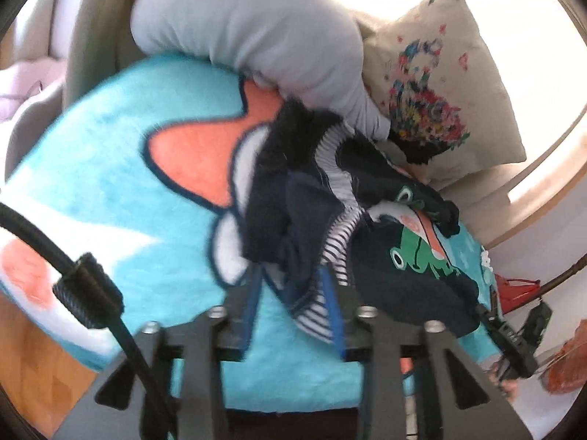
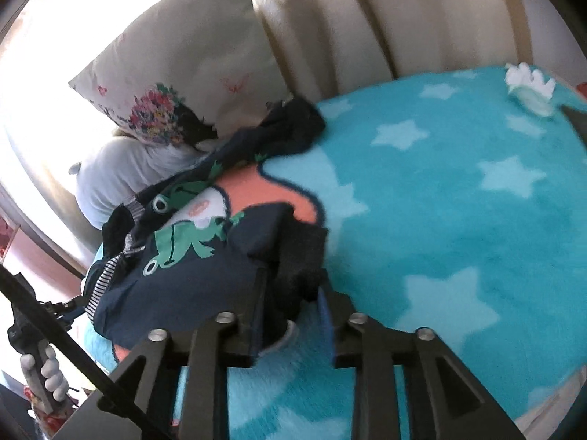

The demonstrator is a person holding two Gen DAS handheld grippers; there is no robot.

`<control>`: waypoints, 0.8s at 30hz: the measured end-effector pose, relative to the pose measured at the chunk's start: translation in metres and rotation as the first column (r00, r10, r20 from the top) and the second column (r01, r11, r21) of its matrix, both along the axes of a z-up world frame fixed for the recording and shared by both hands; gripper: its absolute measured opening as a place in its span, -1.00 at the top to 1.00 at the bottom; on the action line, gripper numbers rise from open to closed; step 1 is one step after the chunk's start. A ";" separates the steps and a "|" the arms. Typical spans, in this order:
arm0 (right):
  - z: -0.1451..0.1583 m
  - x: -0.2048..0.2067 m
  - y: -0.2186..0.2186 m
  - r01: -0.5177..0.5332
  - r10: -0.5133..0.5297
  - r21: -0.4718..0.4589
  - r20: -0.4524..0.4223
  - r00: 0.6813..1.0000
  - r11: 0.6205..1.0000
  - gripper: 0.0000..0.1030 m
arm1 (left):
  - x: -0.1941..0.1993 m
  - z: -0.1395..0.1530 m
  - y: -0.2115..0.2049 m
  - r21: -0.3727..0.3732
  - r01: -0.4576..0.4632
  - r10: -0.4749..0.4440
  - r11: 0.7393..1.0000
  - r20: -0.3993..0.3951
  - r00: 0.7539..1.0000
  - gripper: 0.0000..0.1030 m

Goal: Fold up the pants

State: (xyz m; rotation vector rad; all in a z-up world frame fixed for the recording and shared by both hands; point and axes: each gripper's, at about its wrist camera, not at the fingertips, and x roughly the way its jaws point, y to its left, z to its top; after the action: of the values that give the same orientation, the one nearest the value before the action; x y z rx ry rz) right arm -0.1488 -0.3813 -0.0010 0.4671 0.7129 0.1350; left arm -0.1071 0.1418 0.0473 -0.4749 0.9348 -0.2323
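Both grippers, left (image 1: 293,315) and right (image 2: 293,321), are clamped on bunched navy frog-print pants (image 2: 190,256) over the turquoise blanket (image 2: 440,220), the cloth stretching leftward from the right one, which likely holds a leg end.

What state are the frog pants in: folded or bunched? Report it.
Bunched, not folded: the frog pants are crumpled, their striped lining twisted outward, on the star blanket.
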 end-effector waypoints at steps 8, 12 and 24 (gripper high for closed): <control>0.039 0.014 -0.007 0.017 -0.012 -0.104 0.053 0.999 0.994 -0.04 | 0.000 0.022 0.008 0.060 -0.007 0.001 0.998 0.095 0.996 0.00; 0.051 0.051 -0.002 -0.004 0.012 -0.168 0.046 0.999 0.986 -0.16 | 0.023 0.030 -0.014 0.095 0.051 -0.062 0.994 0.106 0.992 -0.03; 0.020 0.213 0.004 -0.128 0.083 -0.257 -0.179 0.980 0.958 -0.27 | 0.101 0.034 -0.069 0.093 0.137 -0.143 0.986 0.053 0.988 -0.05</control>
State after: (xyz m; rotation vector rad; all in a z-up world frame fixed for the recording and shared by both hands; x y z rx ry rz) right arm 0.0647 -0.3772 0.0190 0.1816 0.9068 0.0990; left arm -0.0063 0.0731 0.0817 -0.3191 0.9176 -0.3294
